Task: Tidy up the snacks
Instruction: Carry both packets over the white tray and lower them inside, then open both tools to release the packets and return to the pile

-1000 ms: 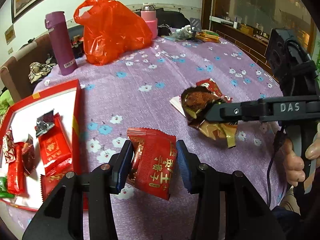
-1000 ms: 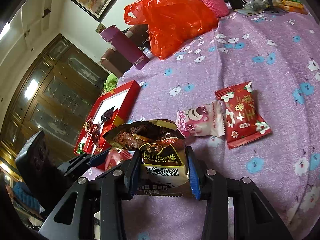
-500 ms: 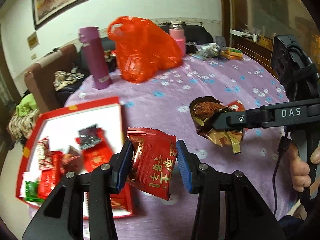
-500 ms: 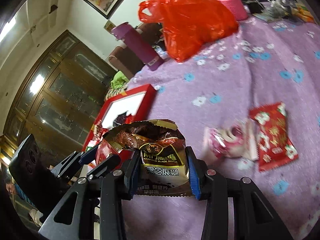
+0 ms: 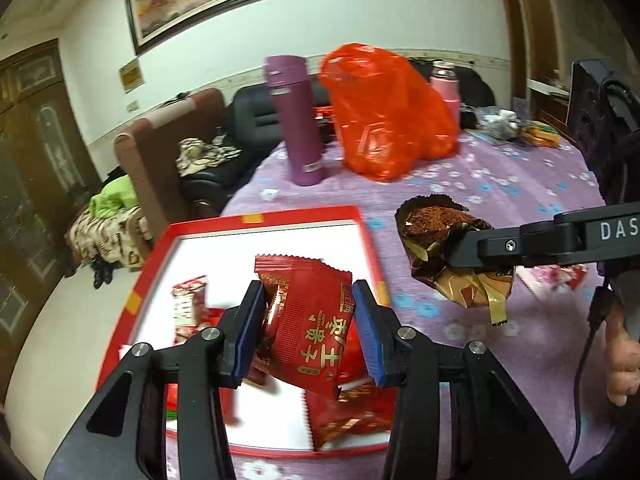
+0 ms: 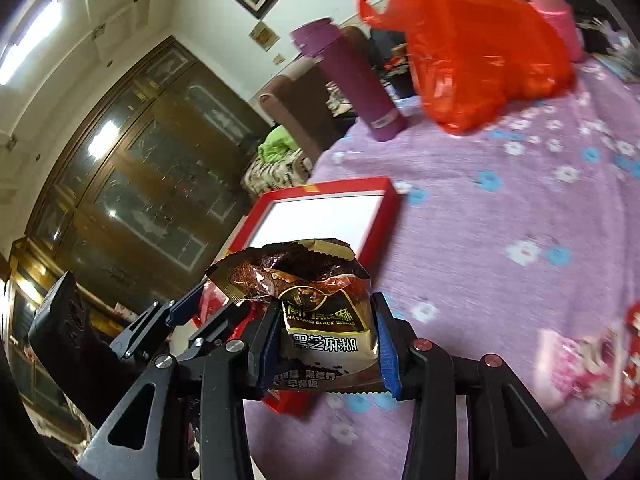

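Observation:
My left gripper (image 5: pixel 308 332) is shut on a red snack packet (image 5: pixel 310 320) and holds it above the red box (image 5: pixel 264 216), whose white floor holds several red snacks. My right gripper (image 6: pixel 326 350) is shut on a brown and gold black-sesame packet (image 6: pixel 324 320), held in the air just right of the red box (image 6: pixel 380 216). That packet also shows in the left wrist view (image 5: pixel 448 256), right of the box. The left gripper shows in the right wrist view (image 6: pixel 192 316), low at the left. A pink snack (image 6: pixel 576 360) and a red snack (image 6: pixel 628 372) lie on the cloth at the right.
A purple flowered cloth (image 5: pixel 500 184) covers the table. A purple flask (image 5: pixel 296 120), an orange plastic bag (image 5: pixel 392 112) and a pink flask (image 5: pixel 444 80) stand at the far side. Sofas stand beyond the table's left edge.
Both grippers have swung left with their packets. The left one has moved from over the cloth to over the red box; the right one has come up beside the box.

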`<state>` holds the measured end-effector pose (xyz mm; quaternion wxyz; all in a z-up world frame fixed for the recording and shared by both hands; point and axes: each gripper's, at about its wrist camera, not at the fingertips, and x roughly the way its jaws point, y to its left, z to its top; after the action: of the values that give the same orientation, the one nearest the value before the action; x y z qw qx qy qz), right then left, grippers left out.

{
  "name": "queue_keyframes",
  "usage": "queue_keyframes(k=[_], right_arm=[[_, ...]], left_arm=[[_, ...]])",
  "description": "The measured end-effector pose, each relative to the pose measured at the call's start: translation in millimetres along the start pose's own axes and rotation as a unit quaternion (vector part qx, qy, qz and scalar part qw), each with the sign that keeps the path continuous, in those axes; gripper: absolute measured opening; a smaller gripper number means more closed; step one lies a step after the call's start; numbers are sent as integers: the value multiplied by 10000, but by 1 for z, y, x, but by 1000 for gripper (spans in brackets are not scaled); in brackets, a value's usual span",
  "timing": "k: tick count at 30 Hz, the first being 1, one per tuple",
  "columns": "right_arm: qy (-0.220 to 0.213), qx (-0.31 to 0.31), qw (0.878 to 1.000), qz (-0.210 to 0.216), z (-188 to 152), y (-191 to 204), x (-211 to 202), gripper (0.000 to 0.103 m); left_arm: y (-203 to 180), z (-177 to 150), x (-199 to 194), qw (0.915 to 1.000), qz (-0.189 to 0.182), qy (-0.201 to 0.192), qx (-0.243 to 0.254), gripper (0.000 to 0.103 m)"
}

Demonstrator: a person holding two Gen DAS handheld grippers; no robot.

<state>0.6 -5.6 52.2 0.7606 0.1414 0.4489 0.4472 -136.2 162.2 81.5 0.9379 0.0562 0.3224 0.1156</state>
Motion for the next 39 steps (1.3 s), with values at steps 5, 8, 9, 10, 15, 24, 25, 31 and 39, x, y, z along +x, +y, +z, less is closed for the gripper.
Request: queue_keyframes(k=[5,8,9,10,15,24,25,31,39], right_arm=[[127,-52,9998,171,7,14,25,41],[204,-70,9995,230,7,19,37,41],[229,-69,9994,247,7,20,40,41],[254,-63,9993,262,7,21,43,41],[336,-81,9990,283,9,27,55,41],[471,-93,9986,220,12,29,77,41],[485,-89,9986,210,12,28,79,41],[579,-56,9982,150,12,26,90,42],[426,-156,9990,40,13,29,87,48]], left_arm=[[14,-3,8,9998,172,54,-118,43],[20,-4,11,9996,210,75,-153,43],[22,-5,11,9996,228,80,-161,43],[23,-5,12,9995,249,83,-160,43],[28,-6,17,9992,324,120,-184,43],[36,-9,26,9986,411,214,-235,43],[36,-9,27,9986,427,225,-236,43],[40,-12,35,9978,512,330,-268,43],[53,-18,52,9921,881,720,-534,53]])
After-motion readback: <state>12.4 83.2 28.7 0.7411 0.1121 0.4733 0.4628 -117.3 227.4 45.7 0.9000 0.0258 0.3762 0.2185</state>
